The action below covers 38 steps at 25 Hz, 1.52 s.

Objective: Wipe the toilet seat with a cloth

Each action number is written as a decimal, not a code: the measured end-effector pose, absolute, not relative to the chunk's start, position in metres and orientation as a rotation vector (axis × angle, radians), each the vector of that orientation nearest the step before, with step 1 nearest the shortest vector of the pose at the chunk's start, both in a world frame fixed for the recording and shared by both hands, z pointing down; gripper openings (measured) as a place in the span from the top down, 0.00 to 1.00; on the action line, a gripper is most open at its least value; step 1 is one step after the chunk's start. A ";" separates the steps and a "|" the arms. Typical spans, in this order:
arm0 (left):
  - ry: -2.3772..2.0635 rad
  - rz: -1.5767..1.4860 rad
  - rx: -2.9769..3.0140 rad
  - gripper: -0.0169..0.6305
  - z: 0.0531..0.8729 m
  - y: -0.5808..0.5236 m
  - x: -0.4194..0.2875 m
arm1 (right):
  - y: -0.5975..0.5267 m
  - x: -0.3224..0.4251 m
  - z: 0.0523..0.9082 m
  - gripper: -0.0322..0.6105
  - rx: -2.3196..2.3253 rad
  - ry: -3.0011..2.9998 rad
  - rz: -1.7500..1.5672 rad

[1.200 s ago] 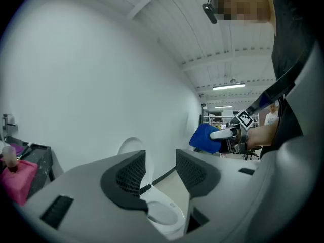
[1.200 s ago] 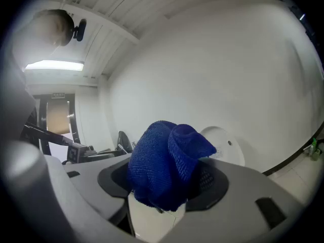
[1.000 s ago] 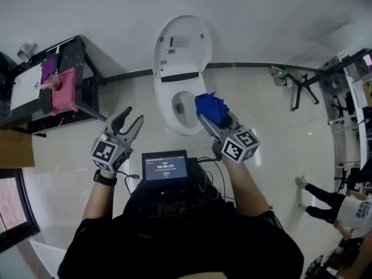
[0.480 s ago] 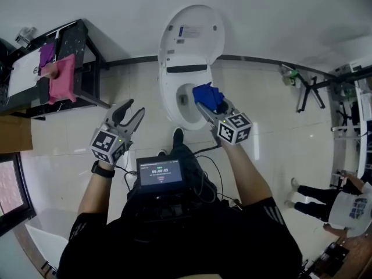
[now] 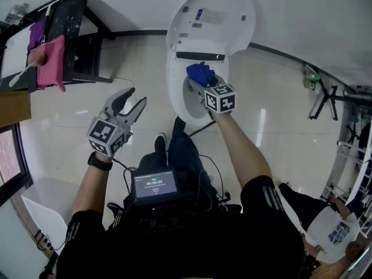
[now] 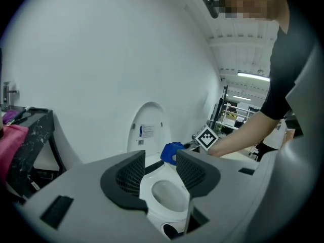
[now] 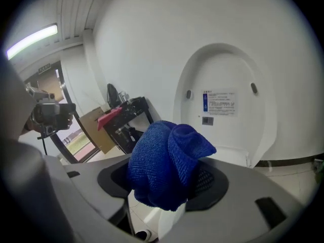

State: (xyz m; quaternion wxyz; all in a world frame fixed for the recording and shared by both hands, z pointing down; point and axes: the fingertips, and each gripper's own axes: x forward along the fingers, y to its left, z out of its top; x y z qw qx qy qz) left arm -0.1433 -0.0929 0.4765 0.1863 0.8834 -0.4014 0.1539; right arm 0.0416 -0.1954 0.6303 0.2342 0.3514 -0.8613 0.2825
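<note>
A white toilet stands against the wall with its lid [image 5: 216, 17] raised and its seat [image 5: 175, 95] down around the bowl. My right gripper [image 5: 195, 81] is shut on a bunched blue cloth [image 5: 199, 72] and hangs over the back of the seat, just in front of the lid. In the right gripper view the blue cloth [image 7: 167, 163] fills the space between the jaws, with the lid [image 7: 228, 103] behind it. My left gripper [image 5: 132, 100] is open with nothing in it, left of the toilet. The left gripper view shows the bowl [image 6: 167, 196] between its jaws.
A dark stand [image 5: 81, 45] at the left wall carries a pink cloth [image 5: 51, 63] and a purple one [image 5: 36, 35]. The person's feet [image 5: 168, 141] stand right in front of the bowl. A metal frame [image 5: 325, 97] and another person [image 5: 325, 228] are at the right.
The person has stepped up to the toilet. My right gripper has carried the blue cloth from over the bowl to the back of the seat. The left gripper has stayed open at the left.
</note>
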 end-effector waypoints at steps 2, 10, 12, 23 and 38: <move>-1.125 0.455 2.463 0.69 0.493 -0.107 -0.137 | -0.213 0.035 0.666 0.52 0.895 -2.329 0.756; -1.146 0.507 2.343 0.66 0.571 -0.143 -0.134 | -0.251 -0.003 0.815 0.52 0.593 -2.192 0.656; -1.156 0.515 2.311 0.66 0.591 -0.149 -0.135 | -0.256 -0.013 0.848 0.52 0.530 -2.166 0.635; -1.250 0.457 2.137 0.65 0.649 -0.171 -0.138 | -0.270 -0.052 0.958 0.52 0.336 -2.067 0.482; -1.260 0.461 2.096 0.65 0.661 -0.158 -0.140 | -0.159 -0.051 0.990 0.52 -0.026 -1.997 0.365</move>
